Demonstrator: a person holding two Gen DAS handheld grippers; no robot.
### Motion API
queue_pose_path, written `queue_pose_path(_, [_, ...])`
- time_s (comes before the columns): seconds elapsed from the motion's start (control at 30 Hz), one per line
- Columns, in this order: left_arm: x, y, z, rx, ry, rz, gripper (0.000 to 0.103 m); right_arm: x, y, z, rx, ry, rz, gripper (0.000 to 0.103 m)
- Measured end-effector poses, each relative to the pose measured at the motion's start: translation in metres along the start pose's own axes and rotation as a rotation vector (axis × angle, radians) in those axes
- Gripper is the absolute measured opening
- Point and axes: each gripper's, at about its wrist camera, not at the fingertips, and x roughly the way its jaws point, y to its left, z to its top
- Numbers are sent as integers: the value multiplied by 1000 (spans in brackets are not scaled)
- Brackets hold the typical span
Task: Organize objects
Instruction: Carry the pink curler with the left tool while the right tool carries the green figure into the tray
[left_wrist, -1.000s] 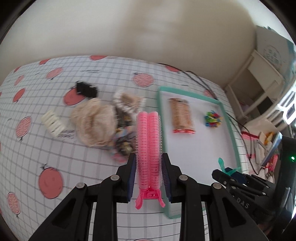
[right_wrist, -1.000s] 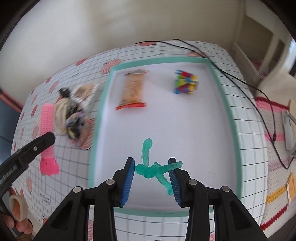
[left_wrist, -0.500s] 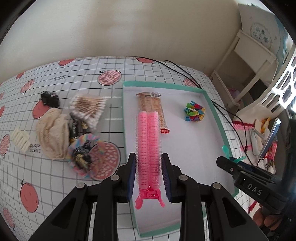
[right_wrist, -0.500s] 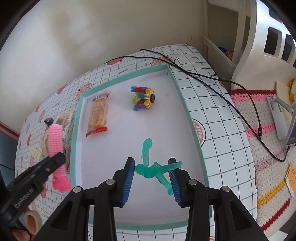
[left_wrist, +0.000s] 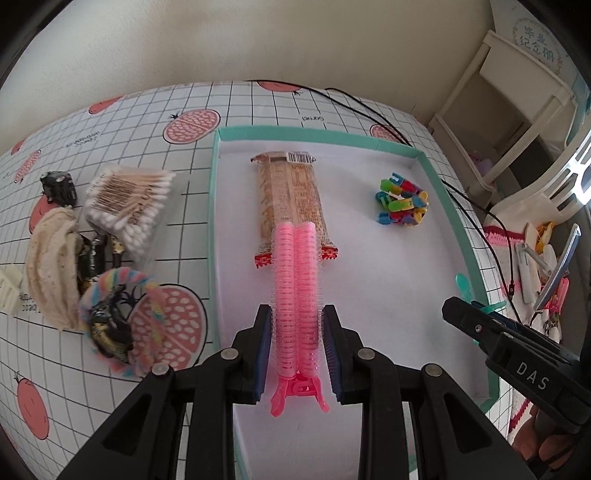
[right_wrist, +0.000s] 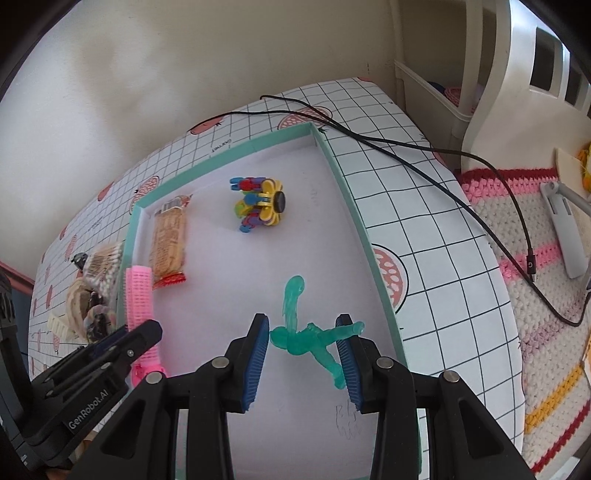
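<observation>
Ahead of both tools, tray (left_wrist: 448, 206) holds snack bar (left_wrist: 291, 199) and clips (left_wrist: 402, 203). Left tool (left_wrist: 296, 349) pinches pink roller (left_wrist: 295, 291); right tool (right_wrist: 304, 354) pinches green figure (right_wrist: 306, 334). Clutter (left_wrist: 99, 258) sits on the counter (left_wrist: 155, 110), left.

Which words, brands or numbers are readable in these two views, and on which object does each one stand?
"DAS" in white on the black body of the right tongs, seen from the left wrist.
"GenRobot.AI" in white on the black body of the left tongs, seen from the right wrist.
Chinese characters on a pale board at top right: too blurred to read.
Small print on the tablecloth, upside down: unreadable.
Snack packet print and barcode: too small.
</observation>
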Motion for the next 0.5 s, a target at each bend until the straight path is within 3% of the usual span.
queue_pose_path(0.5, [9, -1, 3, 7, 8, -1, 28, 16, 0, 0, -6, 28, -24, 40])
